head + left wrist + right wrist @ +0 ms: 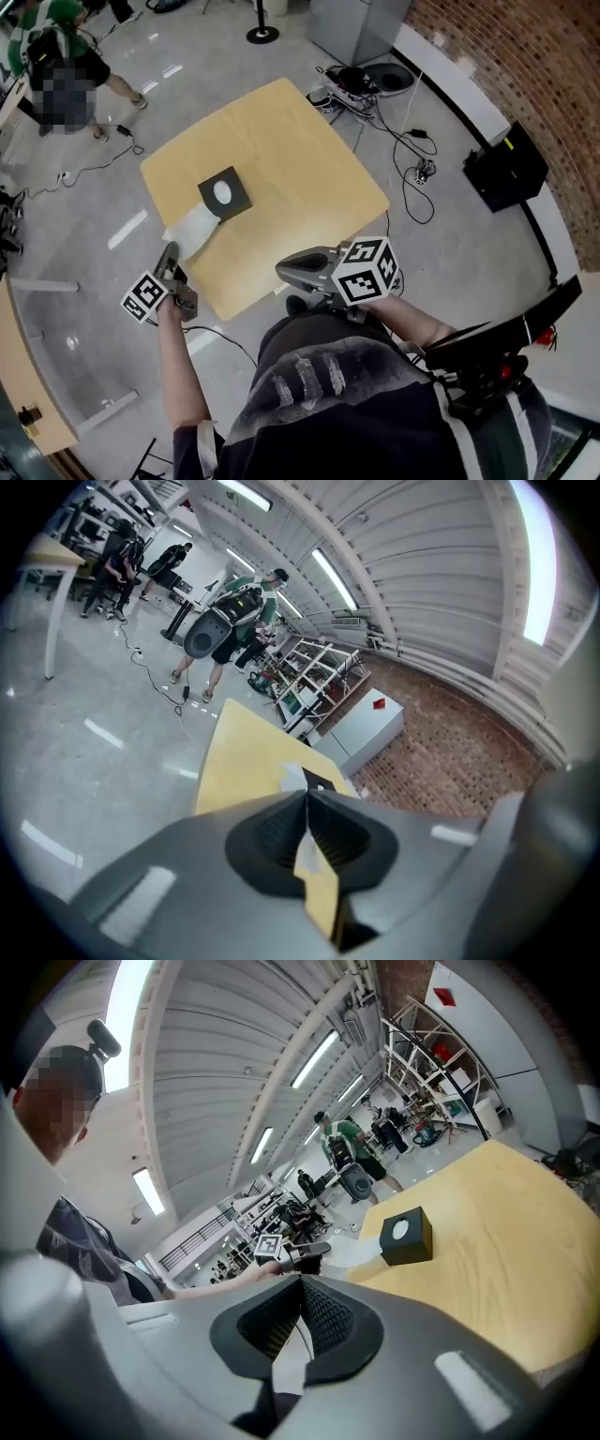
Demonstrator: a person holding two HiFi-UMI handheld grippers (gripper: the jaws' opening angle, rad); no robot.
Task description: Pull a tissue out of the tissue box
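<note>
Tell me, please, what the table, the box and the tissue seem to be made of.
The table: likely wood or laminate, matt; pale yellow top, faint grain. The box: card or plastic, unclear which; matt black, sharp edges. The tissue: thin soft paper, white; it trails limp from the box.

black tissue box (224, 194) upright — white tissue (192, 229) flat against its side

The tissue box (223, 193) sits on the table (309, 178) ahead of you. The tissue (192, 230) lies on the table at the box's 7 o'clock, touching it. Your left gripper (169, 255) is at the tissue's 7 o'clock, just off the table's edge. Your right gripper (284, 273) is at the box's 5 o'clock. Cables (403, 141) lie on the floor at the table's 2 o'clock.
</note>
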